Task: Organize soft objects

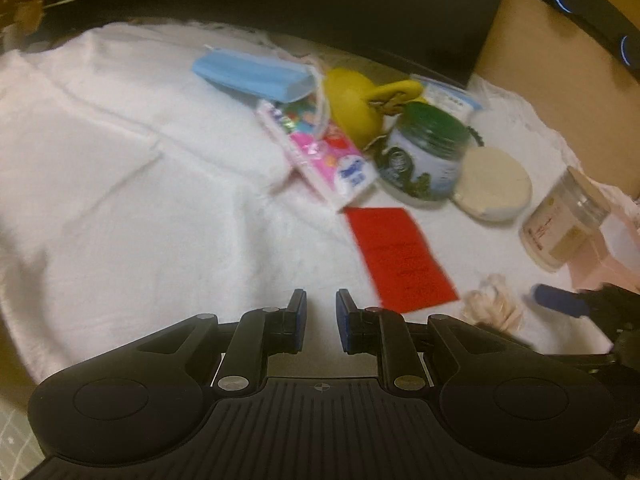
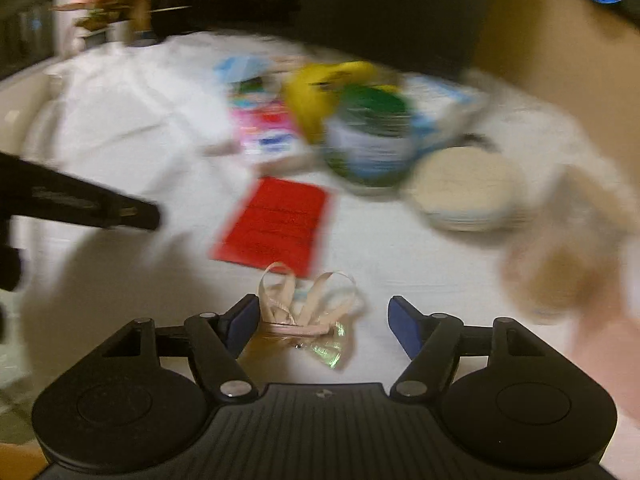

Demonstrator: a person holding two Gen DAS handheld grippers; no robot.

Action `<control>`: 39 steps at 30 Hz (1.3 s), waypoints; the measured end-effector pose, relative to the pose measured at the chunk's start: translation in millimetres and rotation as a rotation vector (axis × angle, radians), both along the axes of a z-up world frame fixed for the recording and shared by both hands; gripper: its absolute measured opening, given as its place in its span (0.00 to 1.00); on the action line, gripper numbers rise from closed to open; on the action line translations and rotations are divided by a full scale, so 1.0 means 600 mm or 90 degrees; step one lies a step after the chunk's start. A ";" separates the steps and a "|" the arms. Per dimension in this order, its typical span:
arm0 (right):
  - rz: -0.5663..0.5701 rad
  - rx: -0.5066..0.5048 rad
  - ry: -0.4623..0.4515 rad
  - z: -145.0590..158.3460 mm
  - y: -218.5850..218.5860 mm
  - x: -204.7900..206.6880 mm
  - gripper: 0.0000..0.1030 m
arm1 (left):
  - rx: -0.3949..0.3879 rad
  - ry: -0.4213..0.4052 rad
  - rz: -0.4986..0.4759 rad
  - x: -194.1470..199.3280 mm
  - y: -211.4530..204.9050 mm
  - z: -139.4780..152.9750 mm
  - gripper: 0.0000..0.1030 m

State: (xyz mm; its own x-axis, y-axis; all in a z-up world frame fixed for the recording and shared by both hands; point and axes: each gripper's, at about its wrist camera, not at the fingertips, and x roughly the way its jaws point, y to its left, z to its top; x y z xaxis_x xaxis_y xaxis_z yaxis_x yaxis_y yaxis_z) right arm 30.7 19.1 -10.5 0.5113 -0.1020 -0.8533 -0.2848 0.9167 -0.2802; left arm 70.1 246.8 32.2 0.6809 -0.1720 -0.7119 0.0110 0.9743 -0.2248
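Little of the sorting looks done: the things lie in one loose cluster on the white cloth [image 1: 120,152], in the upper right of the left wrist view, with no separate group of soft items to be seen. There a blue mask [image 1: 252,74] lies beside a pink tissue pack [image 1: 320,152], a yellow toy [image 1: 360,100], a green-lidded jar [image 1: 424,156], a cream puff [image 1: 494,184] and a red sheet [image 1: 400,258], with a second jar [image 1: 564,228] at the right edge. The right claw [image 2: 322,322] is spread wide around a ribbon bow [image 2: 308,308] at the lower middle of its view; the bow sits nearer the left finger, and I cannot tell whether it touches. So the first pick seems only to be starting, with the mask, tissues and puff left to gather. The left claw [image 1: 321,320] is slightly parted and holds nothing, low in the frame over bare cloth. The right wrist view is heavily smeared, so labels and edges there are unreadable. The second jar is cut off by a pale pink shape, and no bin or target place shows in either view.
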 end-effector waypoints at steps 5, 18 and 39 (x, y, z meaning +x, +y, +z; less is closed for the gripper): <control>-0.078 -0.011 -0.015 0.035 -0.084 -0.005 0.68 | 0.012 -0.034 -0.010 0.047 -0.059 0.014 0.18; -0.153 0.041 -0.016 0.033 -0.204 -0.042 0.82 | 0.094 0.009 -0.088 0.096 -0.181 -0.008 0.44; -0.147 0.090 -0.002 0.021 -0.216 -0.038 1.00 | 0.165 0.016 -0.066 0.121 -0.183 -0.019 0.58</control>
State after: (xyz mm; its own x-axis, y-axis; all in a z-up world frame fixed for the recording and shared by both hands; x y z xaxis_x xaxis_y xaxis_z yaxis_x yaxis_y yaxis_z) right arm 8.2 -110.5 2.1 0.4912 -0.0965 -0.8657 -0.0632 0.9873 -0.1459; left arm 142.9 136.9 20.9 0.6512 -0.0504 -0.7573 0.1118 0.9933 0.0301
